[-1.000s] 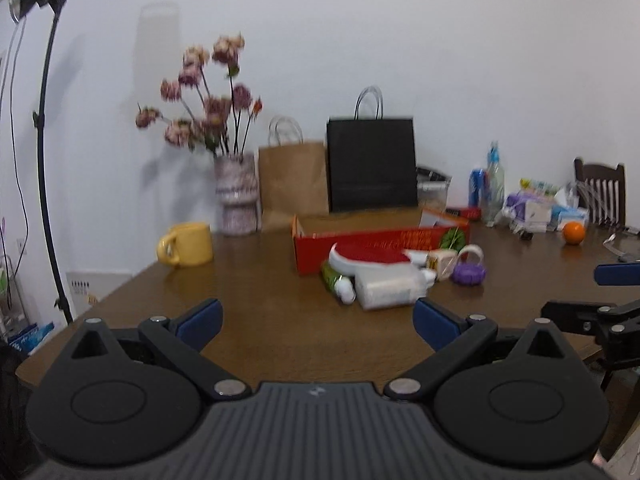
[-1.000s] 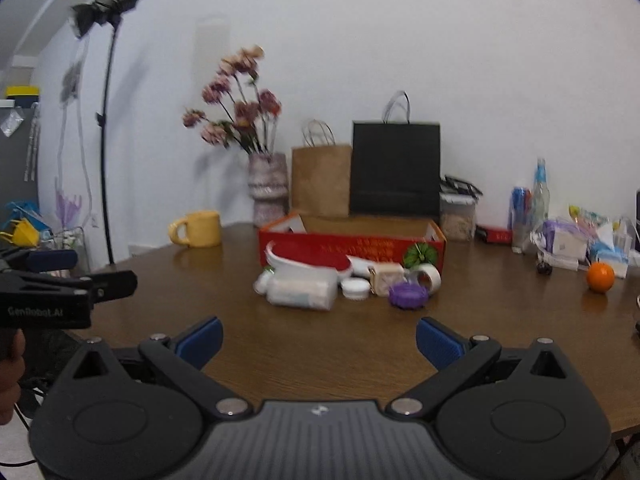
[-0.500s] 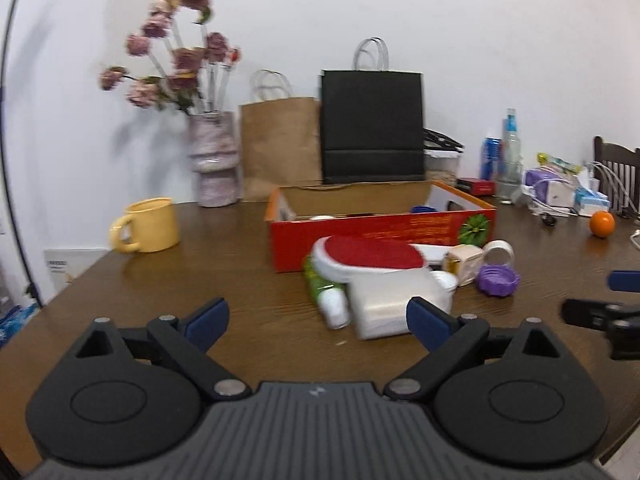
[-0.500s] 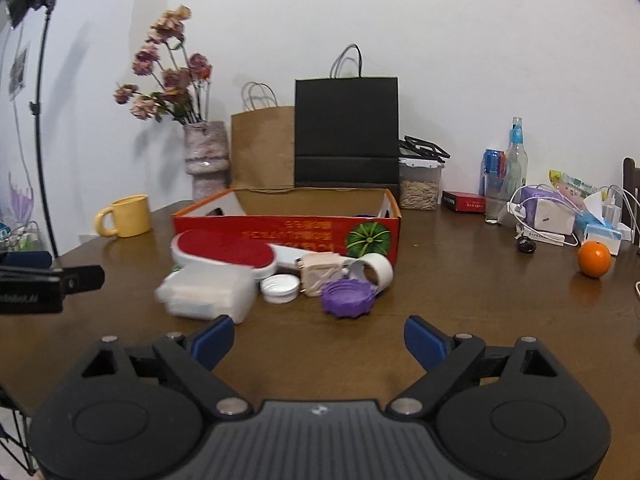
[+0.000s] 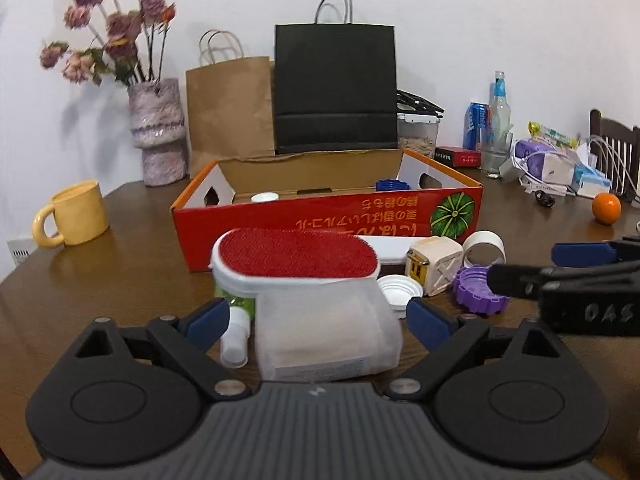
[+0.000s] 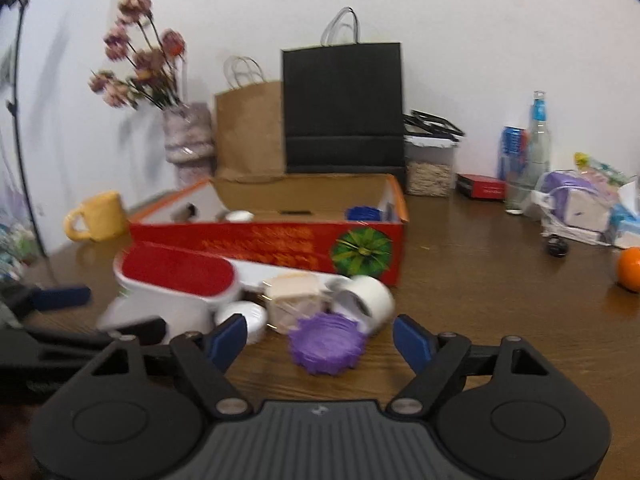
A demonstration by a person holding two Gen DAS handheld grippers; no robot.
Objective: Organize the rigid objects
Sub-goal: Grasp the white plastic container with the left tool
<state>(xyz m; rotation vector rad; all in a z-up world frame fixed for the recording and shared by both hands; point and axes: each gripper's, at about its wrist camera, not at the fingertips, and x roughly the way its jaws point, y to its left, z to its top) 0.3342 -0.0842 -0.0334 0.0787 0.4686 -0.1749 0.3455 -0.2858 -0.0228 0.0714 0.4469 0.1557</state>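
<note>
A red cardboard box (image 5: 320, 216) stands open on the wooden table, with a blue lid (image 5: 392, 185) and a white lid inside. In front of it lie a red-topped white brush (image 5: 296, 260), a translucent white case (image 5: 326, 336), a green bottle (image 5: 236, 332), a white lid (image 5: 398, 288), a beige cube (image 5: 432, 266), a white tape ring (image 5: 484, 248) and a purple lid (image 6: 326, 344). My left gripper (image 5: 318, 320) is open, its jaws on either side of the white case. My right gripper (image 6: 320, 338) is open around the purple lid.
A yellow mug (image 5: 76, 214) sits at left. A vase of flowers (image 5: 158, 132), a brown bag (image 5: 230, 108) and a black bag (image 5: 336, 88) stand behind the box. Bottles, packets and an orange (image 5: 606, 208) crowd the right side.
Both grippers have moved forward to the pile in front of the box. The left now straddles the white case, the right the purple lid. Both stay open.
</note>
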